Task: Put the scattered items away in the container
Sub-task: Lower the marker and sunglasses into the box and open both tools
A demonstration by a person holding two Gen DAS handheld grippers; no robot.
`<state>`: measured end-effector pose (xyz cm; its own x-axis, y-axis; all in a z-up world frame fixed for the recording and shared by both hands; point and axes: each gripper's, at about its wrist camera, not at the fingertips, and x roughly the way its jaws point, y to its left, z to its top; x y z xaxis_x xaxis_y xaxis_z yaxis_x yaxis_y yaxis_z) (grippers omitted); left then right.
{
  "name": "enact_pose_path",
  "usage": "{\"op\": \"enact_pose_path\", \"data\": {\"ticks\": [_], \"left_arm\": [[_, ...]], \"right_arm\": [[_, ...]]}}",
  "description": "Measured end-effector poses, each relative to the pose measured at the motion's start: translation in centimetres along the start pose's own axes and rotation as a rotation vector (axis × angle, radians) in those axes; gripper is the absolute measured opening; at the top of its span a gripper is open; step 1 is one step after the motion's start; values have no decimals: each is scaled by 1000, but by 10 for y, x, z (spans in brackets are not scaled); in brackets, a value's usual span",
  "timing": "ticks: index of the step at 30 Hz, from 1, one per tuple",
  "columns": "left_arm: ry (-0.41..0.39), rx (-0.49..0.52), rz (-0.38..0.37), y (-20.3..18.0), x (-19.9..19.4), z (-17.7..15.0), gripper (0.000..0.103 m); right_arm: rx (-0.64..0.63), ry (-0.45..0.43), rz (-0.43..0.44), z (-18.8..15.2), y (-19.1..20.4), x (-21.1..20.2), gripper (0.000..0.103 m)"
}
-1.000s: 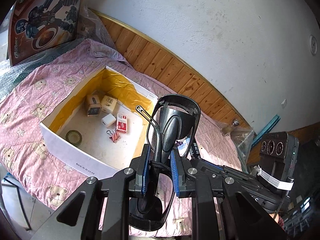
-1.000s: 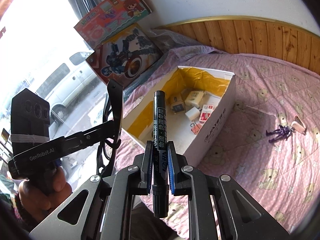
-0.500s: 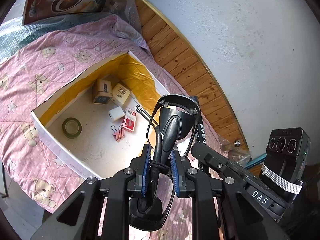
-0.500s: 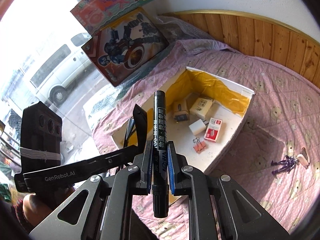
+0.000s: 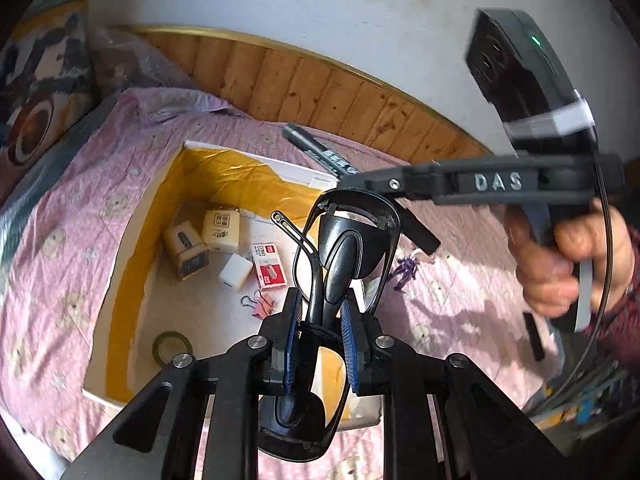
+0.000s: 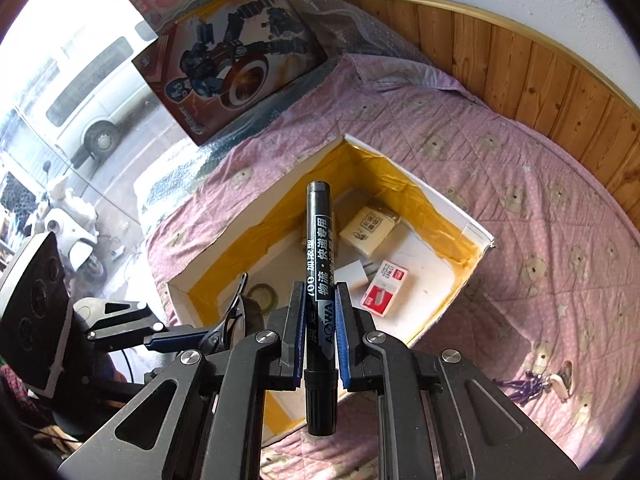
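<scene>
Left wrist view has swung since a second ago: the white box [image 5: 132, 256] with its yellow-lined walls now sits below and left of the left gripper [image 5: 318, 322], whose fingers are narrowed onto folded black sunglasses [image 5: 344, 248] standing up between the pads. A second ago the right gripper [image 5: 360, 180] was low at the right edge; now it reaches across the upper right, a hand [image 5: 560, 264] on its grip, with the black marker [image 5: 316, 152] poking out past the box's far rim. Right wrist view shows the marker [image 6: 319, 280] pinched upright by narrow fingers [image 6: 298, 328], and the box [image 6: 476, 240] has come much closer, so the marker now hangs over its open interior rather than short of it. Inside lie two cream cartons [image 5: 204, 240], a white cube [image 5: 236, 272], a red staple box [image 6: 384, 288], a pink binder clip [image 5: 260, 304] and a tape roll [image 5: 172, 348]. On the pink bedspread [image 6: 520, 152], a small purple figure [image 6: 528, 384] lies well apart from the box.
</scene>
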<state>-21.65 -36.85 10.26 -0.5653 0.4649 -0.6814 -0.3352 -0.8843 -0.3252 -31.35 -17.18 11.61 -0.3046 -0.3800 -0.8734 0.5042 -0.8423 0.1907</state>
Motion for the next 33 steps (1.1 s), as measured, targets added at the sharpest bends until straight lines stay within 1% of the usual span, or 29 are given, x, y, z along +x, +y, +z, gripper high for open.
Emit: {"op": "enact_pose_path", "data": {"ticks": [1,4,7,11,14,16,21,23,26,29,31,33], "left_arm": [[-1,74,35,-5,1,1,20],[-8,293,96,-21,7,-3,20],[7,482,105,-34,17,-14,20],[69,663,96,-46,35,-28,20],[120,762,100,-50,49,-39,20],[155,801,93,-48,55,-44,20],[235,858,65,-36,68,-48,20],[268,889,43,-33,72,-49,20],[314,909,0,-27,77,-47,20],[358,945,-27,-23,81,-45,20],[375,943,-43,-19,83,-42,20],[388,920,-56,-16,89,-38,20]], "right_arm": [[-7,16,6,4,-2,4,14],[-54,67,34,13,1,18,14],[-125,125,49,20,11,35,14],[-198,203,57,28,19,61,14],[-241,255,65,32,24,79,14],[-270,290,72,32,28,91,14],[-337,381,87,25,38,121,14],[-350,414,89,22,40,132,14],[-353,447,96,19,40,144,14],[-335,470,98,18,38,156,14],[-308,480,99,20,34,162,14],[-284,490,102,21,30,168,14]]}}
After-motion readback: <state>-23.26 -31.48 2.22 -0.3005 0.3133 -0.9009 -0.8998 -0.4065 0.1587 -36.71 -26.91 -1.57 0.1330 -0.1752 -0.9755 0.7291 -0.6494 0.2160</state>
